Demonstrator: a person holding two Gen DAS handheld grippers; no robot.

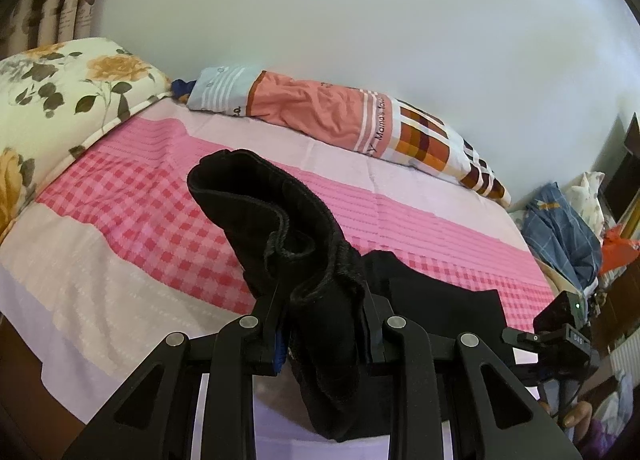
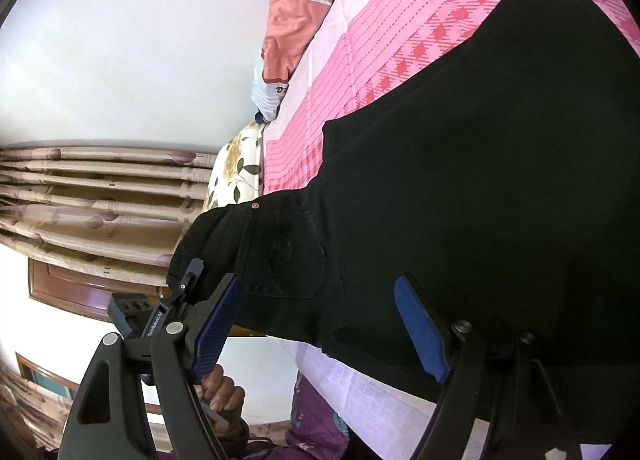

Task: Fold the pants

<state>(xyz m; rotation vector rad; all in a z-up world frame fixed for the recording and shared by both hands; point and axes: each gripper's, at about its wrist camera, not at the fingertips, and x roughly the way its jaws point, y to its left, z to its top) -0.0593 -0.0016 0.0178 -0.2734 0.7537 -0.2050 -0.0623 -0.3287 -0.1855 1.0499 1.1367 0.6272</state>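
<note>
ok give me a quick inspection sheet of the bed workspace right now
surface: bed sheet, pink checks, wrinkled
job's things: black pants, part lying on the sheet, one end lifted
clutter: bolster by the wall; floral quilt; pile of clothes past the bed's end
grippers: left gripper shut on a bunch of the pants; right gripper open, jaws either side of the pants, pads clear
cables: nothing seen
surroundings: plain wall, curtain
</note>
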